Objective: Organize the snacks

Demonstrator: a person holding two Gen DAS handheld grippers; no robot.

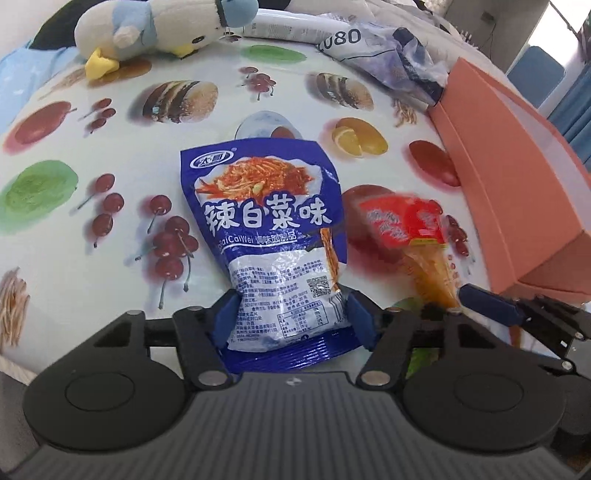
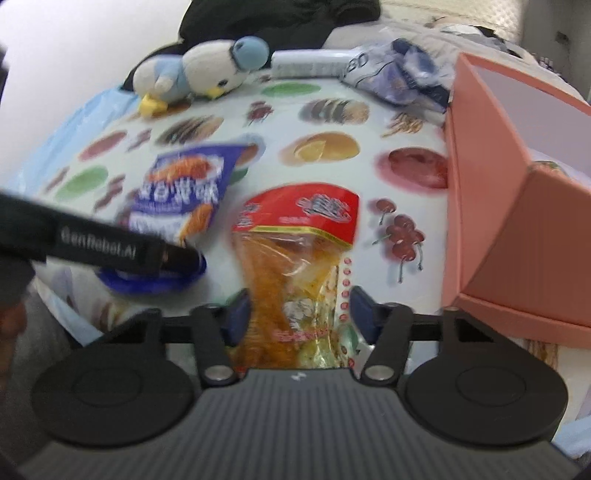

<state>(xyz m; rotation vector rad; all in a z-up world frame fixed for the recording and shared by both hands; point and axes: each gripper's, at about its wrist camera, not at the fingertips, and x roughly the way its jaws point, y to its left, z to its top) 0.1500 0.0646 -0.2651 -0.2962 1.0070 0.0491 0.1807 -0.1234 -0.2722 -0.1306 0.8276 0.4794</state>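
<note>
Landmark for all placements: the pink box (image 1: pixel 517 177), open-topped, standing at the right edge of the fruit-print tablecloth (image 1: pixel 110 155).

Left gripper (image 1: pixel 291 317): jaws partly closed around the lower end of the blue snack packet (image 1: pixel 266 221); both blue pads appear to press the packet's edges, the wrapper pinched in between them; the packet lies flat on the cloth, well to the left of the box, its printed face up.

Right gripper (image 2: pixel 301 314): jaws narrowed about the clear lower part of the red-and-orange snack packet (image 2: pixel 299 258); the left pad touches the wrapper; at the right pad the picture is blurred and contact cannot be confirmed, so a firm hold is probable, not certain; this packet lies between the blue packet and the box, nearer the box.

Other items: a plush bird (image 1: pixel 147 33) and a crumpled plastic bag (image 1: pixel 399 55) at the far edge of the cloth, clear of the work.

Step in hand, by judgement: both packets being taken up at once for stowing in the box; neither lifted yet.

Next move calls for: a secure pinch on each slippery wrapper; a lift clear of the cloth; carriage over the near wall of the box, the right packet first to keep the two grippers from fouling each other.
</note>
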